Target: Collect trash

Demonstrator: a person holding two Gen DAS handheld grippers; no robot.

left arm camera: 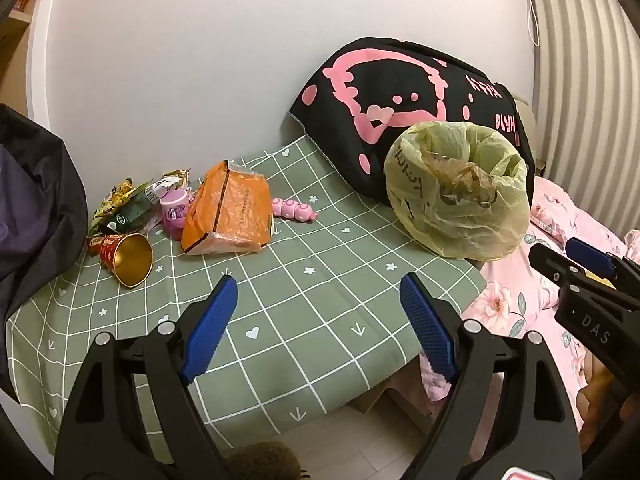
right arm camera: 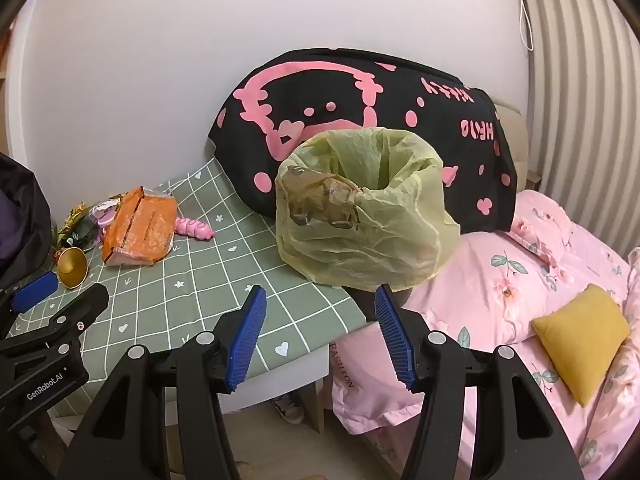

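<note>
Both grippers, left gripper and right gripper, gape empty over the checked table. Trash pile sits far-left by the wall, well apart from the bag-lined bin. Risks: gold cup rolling, orange wrapper slipping; pink toy probably isn't trash.

This is a bedroom in a home. A bed with pink floral bedding and a small mustard-yellow cushion stands against a plain white wall. A black pillow with a pink cartoon cat print leans on that wall. Beside the bed, a low bench wears a green grid-pattern cloth with hearts. A ribbed curtain hangs at the right.
</note>
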